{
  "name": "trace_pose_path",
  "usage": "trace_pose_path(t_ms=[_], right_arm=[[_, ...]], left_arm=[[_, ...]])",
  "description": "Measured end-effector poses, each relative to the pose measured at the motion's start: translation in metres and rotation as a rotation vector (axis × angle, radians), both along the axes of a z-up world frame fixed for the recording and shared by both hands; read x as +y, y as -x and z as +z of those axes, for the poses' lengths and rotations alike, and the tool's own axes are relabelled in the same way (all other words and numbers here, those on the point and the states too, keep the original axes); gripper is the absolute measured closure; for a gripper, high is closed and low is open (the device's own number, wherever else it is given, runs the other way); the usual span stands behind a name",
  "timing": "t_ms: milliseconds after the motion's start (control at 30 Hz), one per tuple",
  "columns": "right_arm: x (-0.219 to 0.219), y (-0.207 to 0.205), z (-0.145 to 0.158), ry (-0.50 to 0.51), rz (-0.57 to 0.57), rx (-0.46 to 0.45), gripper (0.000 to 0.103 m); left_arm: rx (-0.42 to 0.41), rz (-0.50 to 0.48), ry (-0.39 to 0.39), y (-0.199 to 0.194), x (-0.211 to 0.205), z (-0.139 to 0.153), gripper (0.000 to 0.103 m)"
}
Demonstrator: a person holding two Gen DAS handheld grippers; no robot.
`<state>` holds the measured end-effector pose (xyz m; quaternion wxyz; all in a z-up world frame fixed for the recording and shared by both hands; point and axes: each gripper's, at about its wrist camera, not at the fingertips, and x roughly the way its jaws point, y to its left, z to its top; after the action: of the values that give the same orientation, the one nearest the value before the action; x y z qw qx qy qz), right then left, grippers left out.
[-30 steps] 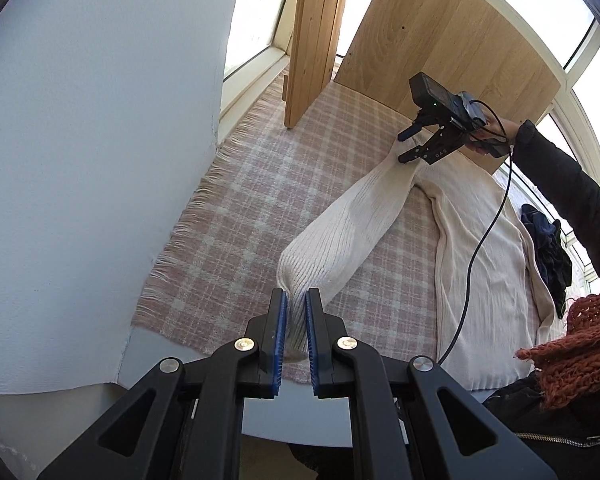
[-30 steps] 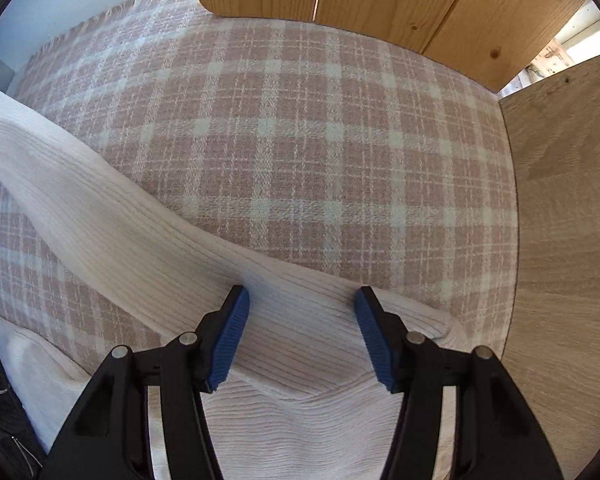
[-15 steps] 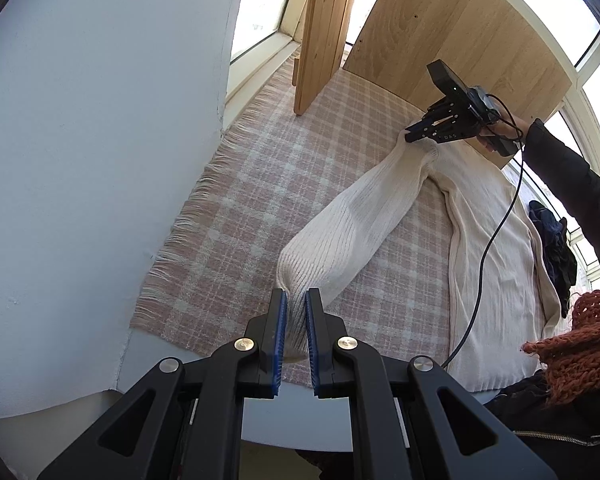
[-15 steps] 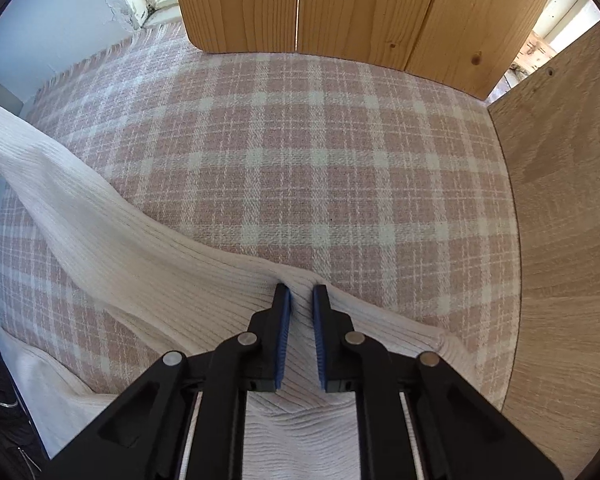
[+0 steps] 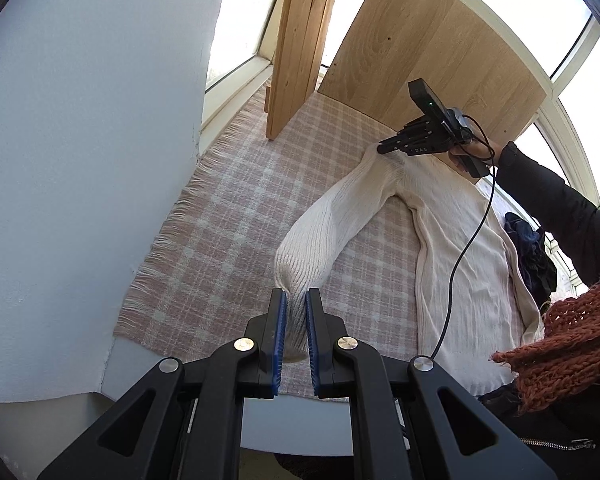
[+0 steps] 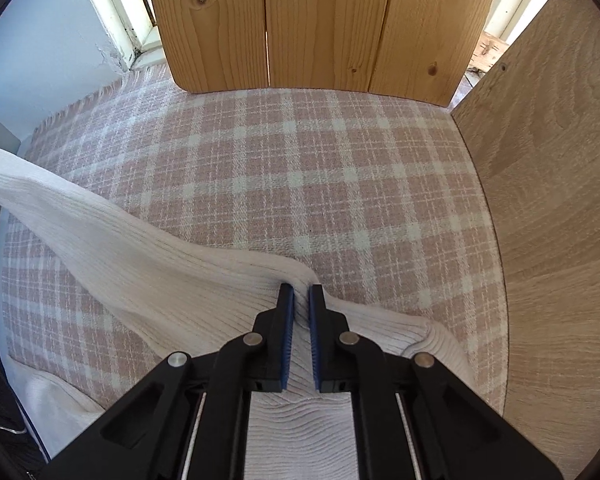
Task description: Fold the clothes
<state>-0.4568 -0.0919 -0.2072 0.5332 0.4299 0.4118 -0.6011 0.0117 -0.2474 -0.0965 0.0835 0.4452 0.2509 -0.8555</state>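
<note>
Only in the left wrist view is the whole cream sweater seen, spread on a pink checked blanket that covers the surface, with its body to the right and one ribbed sleeve stretched from far to near. A person's arm in a dark sleeve is seen reaching in from the right, beside a rust knitted scarf and a dark garment at the right edge. The right wrist view alone shows the far wooden boards and a wooden panel close up.

The right gripper is held at the far end, tilted downward, its fingers pinching the sweater at the shoulder. The left gripper is angled down at the near end, its fingers pinched on the sleeve's cuff.

A pale wall stands on the left, and bright windows lie beyond.
</note>
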Motion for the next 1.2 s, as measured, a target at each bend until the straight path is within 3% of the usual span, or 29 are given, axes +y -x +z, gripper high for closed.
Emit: trace_pose_path(t_ms=[233,367,633,767,867,1033,1067,1100,1200], right_arm=[[0.034,-0.016,0.031,0.072,-0.022,0.101,0.096],[0.072,-0.042,0.040,0.180,-0.043,0.160,0.096],[0.155,-0.072,0.018,0.435,-0.153,0.195,0.096],[0.174,-0.067,-0.012,0.345,-0.184,0.224,0.095],[0.181,-0.066,-0.028,0.229,-0.203,0.264,0.094],[0.196,-0.073,-0.020,0.096,-0.138,0.302,0.083],[0.199,-0.073,-0.015,0.083,-0.134,0.270,0.077],[0.202,-0.072,-0.009,0.077,-0.149,0.233,0.077],[0.200,-0.066,-0.001,0.042,-0.264,-0.022,0.074]], left_arm=[[0.080,-0.125,0.024,0.007,0.068,0.028,0.094],[0.100,-0.202,0.047,0.012,0.124,0.034,0.094],[0.044,-0.363,0.113,0.041,0.242,-0.006,0.093],[-0.037,-0.454,0.162,0.056,0.292,-0.041,0.093],[-0.077,-0.462,0.154,0.056,0.302,-0.059,0.092],[-0.129,-0.463,0.177,0.053,0.311,-0.074,0.092],[-0.130,-0.467,0.186,0.052,0.313,-0.072,0.092],[-0.131,-0.471,0.194,0.051,0.315,-0.070,0.092],[-0.143,-0.516,0.238,0.052,0.325,-0.067,0.093]])
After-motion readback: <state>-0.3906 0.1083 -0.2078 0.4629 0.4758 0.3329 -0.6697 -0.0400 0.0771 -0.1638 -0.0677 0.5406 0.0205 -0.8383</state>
